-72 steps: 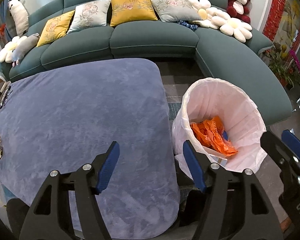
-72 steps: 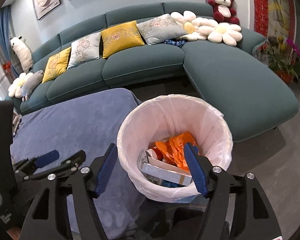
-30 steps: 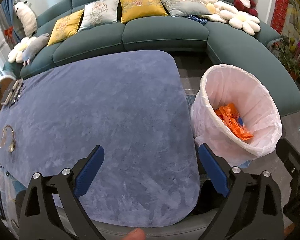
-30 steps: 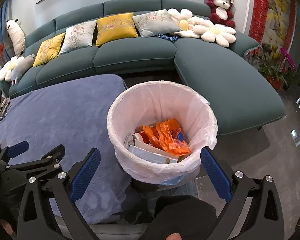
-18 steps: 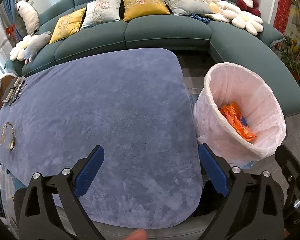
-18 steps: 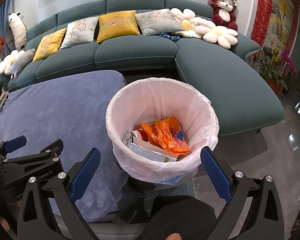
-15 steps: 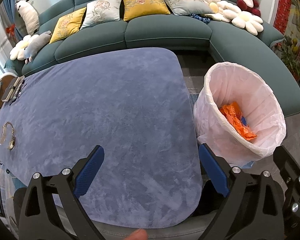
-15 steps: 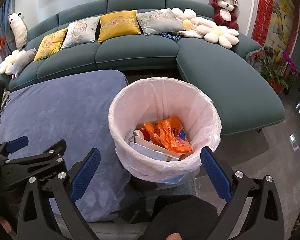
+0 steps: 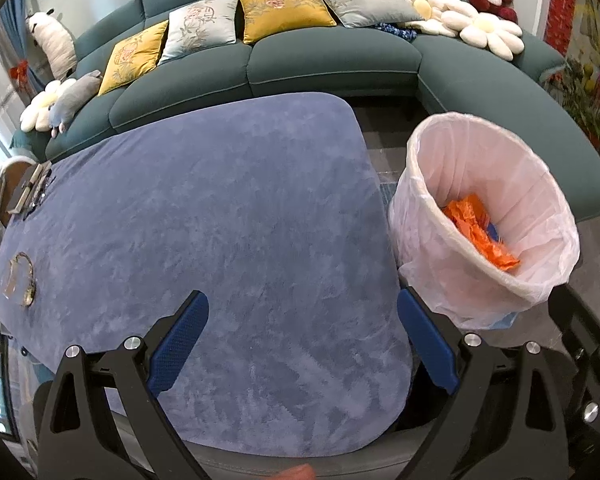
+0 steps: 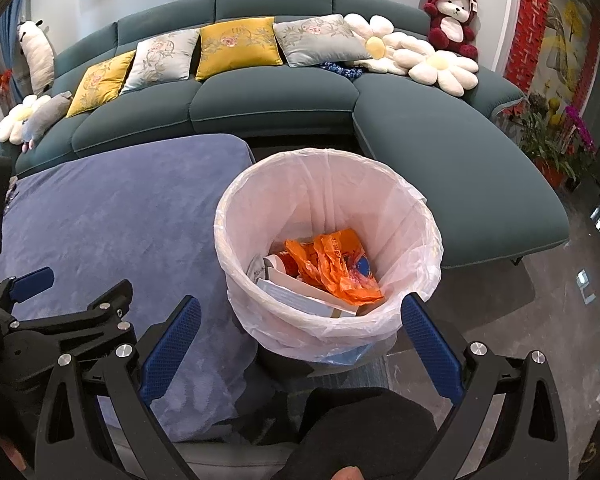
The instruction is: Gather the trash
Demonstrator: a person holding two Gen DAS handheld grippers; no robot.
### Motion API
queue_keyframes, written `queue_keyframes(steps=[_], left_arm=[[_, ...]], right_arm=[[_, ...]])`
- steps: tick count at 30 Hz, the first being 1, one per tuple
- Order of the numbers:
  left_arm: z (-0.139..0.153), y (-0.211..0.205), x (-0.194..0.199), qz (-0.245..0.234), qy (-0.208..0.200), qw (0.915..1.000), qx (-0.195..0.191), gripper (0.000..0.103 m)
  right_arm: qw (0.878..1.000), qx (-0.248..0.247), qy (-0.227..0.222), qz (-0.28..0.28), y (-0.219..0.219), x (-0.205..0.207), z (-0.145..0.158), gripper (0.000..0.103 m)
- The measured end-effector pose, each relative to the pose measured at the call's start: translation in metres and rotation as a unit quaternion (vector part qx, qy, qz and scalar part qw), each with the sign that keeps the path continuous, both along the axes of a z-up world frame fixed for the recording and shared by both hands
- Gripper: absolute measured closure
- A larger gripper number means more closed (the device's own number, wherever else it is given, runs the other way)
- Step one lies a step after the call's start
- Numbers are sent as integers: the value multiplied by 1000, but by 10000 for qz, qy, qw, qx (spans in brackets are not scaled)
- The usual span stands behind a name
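Both grippers, left gripper (image 9: pixel 302 340) and right gripper (image 10: pixel 300 342), have fingers spread wide and empty; only the right wrist view shows the cartons (image 10: pixel 300 294) under the orange bag (image 10: pixel 332 266) in the lined bin (image 10: pixel 420 216).

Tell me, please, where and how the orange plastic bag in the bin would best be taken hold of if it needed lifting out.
I would pinch the orange plastic bag at its crumpled upper folds, coming straight down through the mouth of the bin. It lies on top of the boxes, and the liner walls block any sideways approach. The right gripper is open and nearest.
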State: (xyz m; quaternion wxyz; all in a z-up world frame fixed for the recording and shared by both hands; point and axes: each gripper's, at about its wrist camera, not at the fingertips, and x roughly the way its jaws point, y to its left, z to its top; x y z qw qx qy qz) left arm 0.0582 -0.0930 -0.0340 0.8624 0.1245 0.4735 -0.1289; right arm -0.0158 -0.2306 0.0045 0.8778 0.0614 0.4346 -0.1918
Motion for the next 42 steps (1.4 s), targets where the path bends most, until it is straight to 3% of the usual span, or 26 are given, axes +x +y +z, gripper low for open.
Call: queue_keyframes(steps=[42], left_arm=[[-10, -9, 2, -138, 242, 9996, -103, 12]], right_arm=[[9998, 3, 78, -178, -11, -4, -11, 7]])
